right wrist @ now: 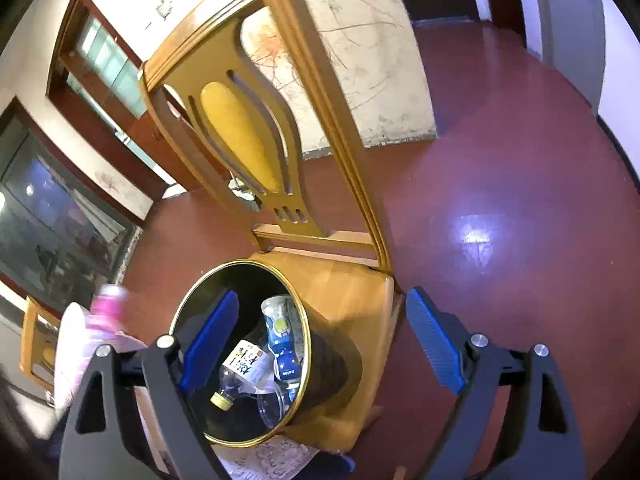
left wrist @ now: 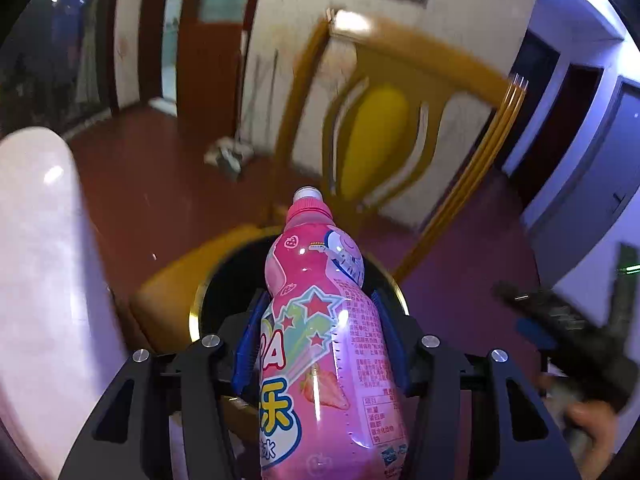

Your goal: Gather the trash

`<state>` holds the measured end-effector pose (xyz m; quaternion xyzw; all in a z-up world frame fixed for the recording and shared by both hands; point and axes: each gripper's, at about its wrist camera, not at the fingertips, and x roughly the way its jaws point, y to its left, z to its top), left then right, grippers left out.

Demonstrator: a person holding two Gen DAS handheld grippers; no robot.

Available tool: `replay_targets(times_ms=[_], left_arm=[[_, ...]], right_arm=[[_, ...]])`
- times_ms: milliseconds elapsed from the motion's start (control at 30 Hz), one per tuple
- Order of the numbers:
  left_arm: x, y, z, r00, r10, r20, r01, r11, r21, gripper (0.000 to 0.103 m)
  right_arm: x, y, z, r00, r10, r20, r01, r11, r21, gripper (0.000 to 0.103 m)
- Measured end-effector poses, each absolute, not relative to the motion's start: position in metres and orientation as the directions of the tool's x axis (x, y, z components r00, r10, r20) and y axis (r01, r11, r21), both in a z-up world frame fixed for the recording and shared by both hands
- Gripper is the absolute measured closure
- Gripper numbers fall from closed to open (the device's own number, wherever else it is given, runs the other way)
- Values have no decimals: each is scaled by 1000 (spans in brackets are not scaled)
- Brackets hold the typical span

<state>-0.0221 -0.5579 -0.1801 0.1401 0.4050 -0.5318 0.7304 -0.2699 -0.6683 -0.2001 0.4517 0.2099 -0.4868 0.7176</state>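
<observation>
My left gripper (left wrist: 320,332) is shut on a pink drink bottle (left wrist: 320,320) with a pink cap, held above the black trash bin (left wrist: 218,276) with a gold rim. In the right wrist view the bin (right wrist: 308,344) stands on a wooden chair seat and holds several empty bottles (right wrist: 280,332). My right gripper (right wrist: 320,340) is open and empty, over the bin's right side. The pink bottle (right wrist: 106,312) shows blurred at the left of that view.
The wooden chair (right wrist: 256,128) with a yellow back pad carries the bin. A pale pink table edge (left wrist: 36,260) lies at the left. The right gripper shows blurred at the right of the left wrist view (left wrist: 560,332). The floor (right wrist: 500,200) is dark red.
</observation>
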Motion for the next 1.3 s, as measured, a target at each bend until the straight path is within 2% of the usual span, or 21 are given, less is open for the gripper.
replay_targets(times_ms=[300,333,367,400,433,500,533,767,833,933,1100,1300], left_arm=[[-26,-626,-270,86,-461,-883,918,381,-109,51],[-25,-631,-275,74,-444,-893,916,385,-115,47],[-22,-633,-281,39,-427,-904,909,391,-145,37],[-20,-633,-281,36,-428,-903,904,399,-154,15],[-21,-630,-277,57,-446,-893,902,407,-145,5],[-21,-631,-271,68,-459,-886,906,401,-138,6],[-21,-632,-269,69,-461,-885,906,401,-138,6],[-19,-612,-236,143,-497,-856,910,406,-84,6],[-16,-605,-222,139,-523,-841,907,409,-105,6],[-3,-584,-193,150,-577,-803,884,442,-152,6],[21,-528,-121,280,-670,-687,829,530,-179,6],[45,-422,-36,523,-682,-511,757,647,-90,6]], right_arm=[[-277,-663,-198,464,-494,-736,874,120,470,17],[-276,-662,-198,464,-493,-735,874,122,470,17],[-275,-661,-197,467,-489,-737,874,125,470,17],[-274,-661,-196,470,-486,-737,872,127,473,17],[-273,-659,-194,473,-485,-735,870,129,475,17],[-268,-659,-192,479,-481,-734,868,135,477,12],[-266,-658,-191,482,-477,-735,867,140,478,3],[-247,-644,-171,529,-489,-694,844,214,492,4],[-243,-638,-162,550,-516,-657,828,239,507,4],[-232,-621,-141,515,-590,-622,854,286,435,4],[-211,-583,-94,511,-713,-480,856,374,356,4],[-159,-531,-48,605,-712,-356,795,518,316,4]])
